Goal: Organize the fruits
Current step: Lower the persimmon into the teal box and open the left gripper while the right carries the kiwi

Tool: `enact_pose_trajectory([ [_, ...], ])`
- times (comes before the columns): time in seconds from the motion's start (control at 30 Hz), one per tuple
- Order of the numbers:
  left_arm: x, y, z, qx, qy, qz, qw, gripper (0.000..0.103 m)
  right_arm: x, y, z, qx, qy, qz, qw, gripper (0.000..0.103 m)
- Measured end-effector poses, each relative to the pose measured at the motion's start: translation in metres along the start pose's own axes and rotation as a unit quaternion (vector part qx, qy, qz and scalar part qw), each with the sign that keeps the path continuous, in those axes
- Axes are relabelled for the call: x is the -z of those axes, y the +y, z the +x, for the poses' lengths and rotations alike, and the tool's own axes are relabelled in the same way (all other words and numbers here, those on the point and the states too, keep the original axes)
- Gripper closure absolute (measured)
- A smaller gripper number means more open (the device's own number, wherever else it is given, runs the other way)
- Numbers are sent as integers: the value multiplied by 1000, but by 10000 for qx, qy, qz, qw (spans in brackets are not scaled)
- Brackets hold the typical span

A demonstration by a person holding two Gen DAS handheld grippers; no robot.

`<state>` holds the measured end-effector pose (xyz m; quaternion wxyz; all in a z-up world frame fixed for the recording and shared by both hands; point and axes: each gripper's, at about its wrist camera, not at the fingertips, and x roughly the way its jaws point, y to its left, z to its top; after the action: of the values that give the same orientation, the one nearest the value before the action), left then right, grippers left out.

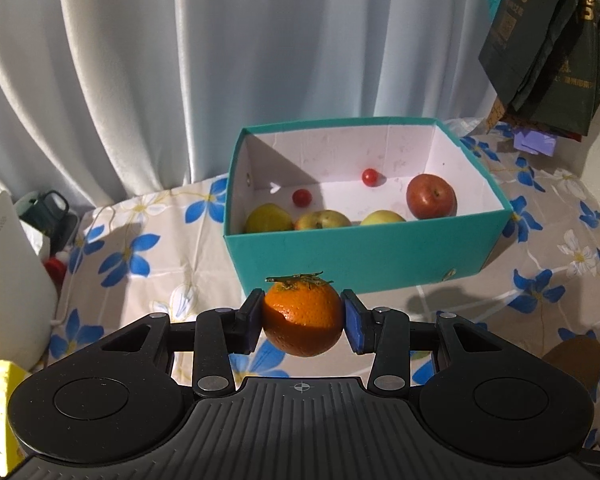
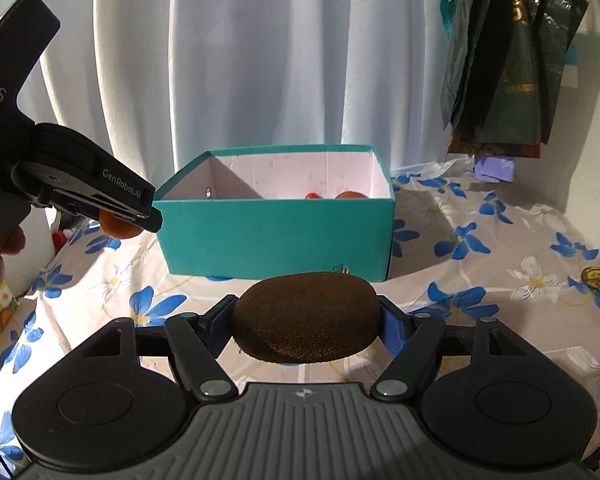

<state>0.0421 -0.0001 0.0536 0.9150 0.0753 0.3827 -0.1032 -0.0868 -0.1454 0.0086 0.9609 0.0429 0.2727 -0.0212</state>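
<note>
The left hand-held gripper [image 1: 303, 322] squeezes an orange [image 1: 302, 316]; the right hand-held gripper [image 2: 306, 324] squeezes a wide kiwi [image 2: 306, 318]. Both hang above the table [image 1: 500, 304], near the box [image 1: 364, 256]. A loose squeeze could drop one — it might roll away. Only the left view shows the apples [image 1: 431, 196] inside.

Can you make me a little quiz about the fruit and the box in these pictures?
1. True or false: the left gripper holds a banana.
2. What brown fruit is the right gripper shut on?
3. How many small red tomatoes lie in the teal box? A) two B) five C) none

Key:
1. False; it holds an orange.
2. A kiwi.
3. A; one tomato sits nearer, another tomato near the back wall.
</note>
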Motion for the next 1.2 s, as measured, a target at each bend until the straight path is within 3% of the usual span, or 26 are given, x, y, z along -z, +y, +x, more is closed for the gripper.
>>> enact_pose_trajectory([
  [0.5, -34, -21, 7, 78, -320, 199, 9993, 58, -23, -24, -12, 285, -460, 339, 9980, 31],
  [1.2, -64, -26, 43, -5, -324, 159, 9993, 58, -41, -37, -10, 343, -703, 467, 9958, 31],
])
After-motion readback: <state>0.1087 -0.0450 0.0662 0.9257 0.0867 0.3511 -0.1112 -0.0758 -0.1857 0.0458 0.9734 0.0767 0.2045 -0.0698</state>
